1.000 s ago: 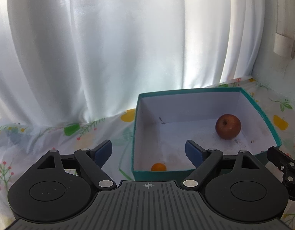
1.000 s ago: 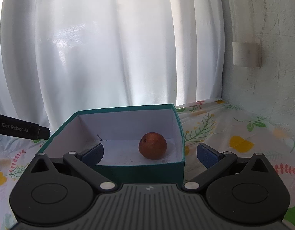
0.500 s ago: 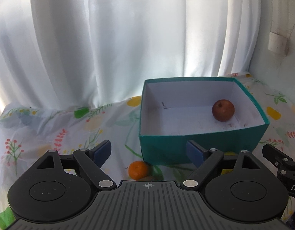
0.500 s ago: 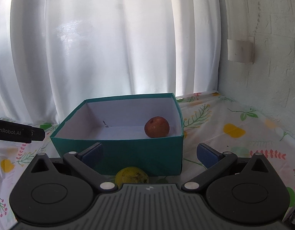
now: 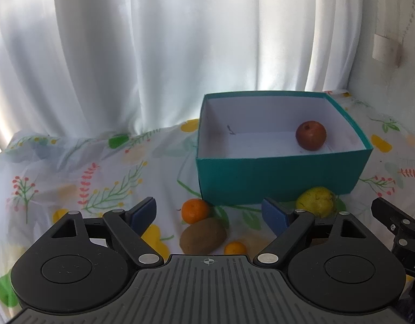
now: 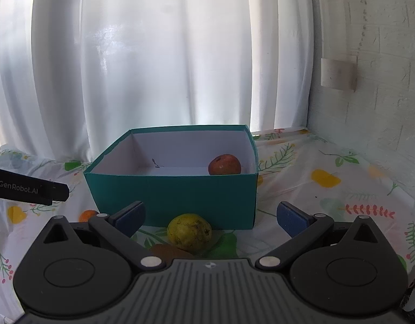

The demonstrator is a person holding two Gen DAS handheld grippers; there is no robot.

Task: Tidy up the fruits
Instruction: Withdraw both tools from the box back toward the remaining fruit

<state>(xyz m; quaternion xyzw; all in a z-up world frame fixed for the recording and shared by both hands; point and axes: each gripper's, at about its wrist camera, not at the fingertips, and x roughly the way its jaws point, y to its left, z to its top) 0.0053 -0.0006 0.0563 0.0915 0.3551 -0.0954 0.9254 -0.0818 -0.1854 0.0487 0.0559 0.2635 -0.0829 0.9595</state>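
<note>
**Fruit waits in front of the box, and each gripper has one close by**

The teal box (image 5: 283, 181) sits on the flowery table (image 5: 72, 178). One red apple (image 5: 310, 139) is already inside it, near the right wall. The other fruit all lies on the table just in front of the box.

The left gripper (image 5: 208, 212) has its fingers spread wide, with nothing between them. Right ahead of those fingers, near the box's front left corner, are an orange (image 5: 195, 210), a brown kiwi (image 5: 203, 235) and a tiny orange fruit (image 5: 235, 247). The kiwi lies on its side, with its long way running left to right, across the gap in the fingers.

The right gripper (image 6: 210, 214) also has its fingers spread and empty. The yellow pear (image 6: 189, 232) sits between them, touching or almost touching the box's front wall. So the right hand looks nearest to the pear, and the left hand nearest to the orange and kiwi.
</note>
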